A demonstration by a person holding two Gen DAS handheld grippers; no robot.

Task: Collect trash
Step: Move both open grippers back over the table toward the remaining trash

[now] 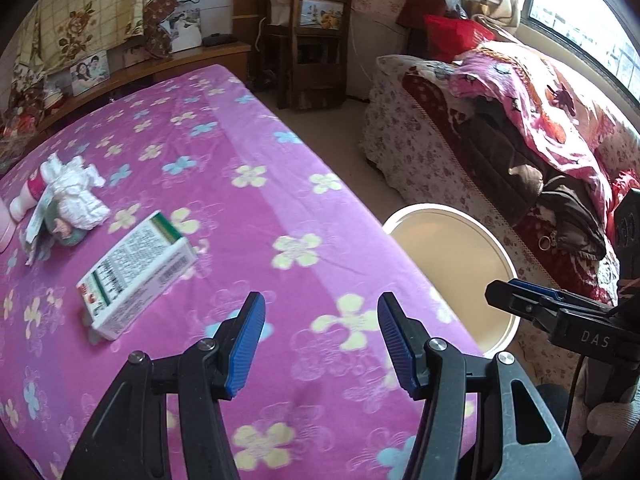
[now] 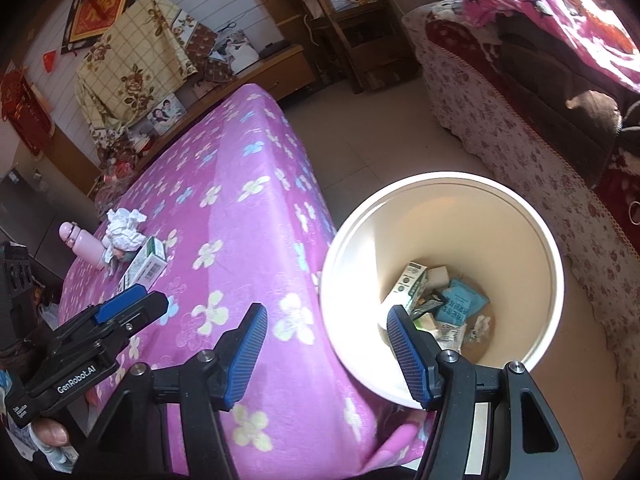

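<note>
A white and green carton box [image 1: 138,276] lies on the purple flowered table cloth [image 1: 248,216], ahead and left of my open, empty left gripper [image 1: 320,344]. A crumpled white tissue [image 1: 78,192] lies farther left beside a small doll. The box [image 2: 146,266] and tissue [image 2: 124,228] also show in the right wrist view. My right gripper [image 2: 326,352] is open and empty, above the table's edge and the rim of a white trash bucket [image 2: 552,264] that holds several boxes and wrappers. The bucket [image 1: 492,240] stands on the floor right of the table.
A pink bottle [image 2: 82,244] lies by the tissue. A sofa with piled blankets and clothes [image 1: 540,148] stands right of the bucket. A wooden chair [image 1: 316,40] and a low cabinet [image 1: 208,56] stand at the back.
</note>
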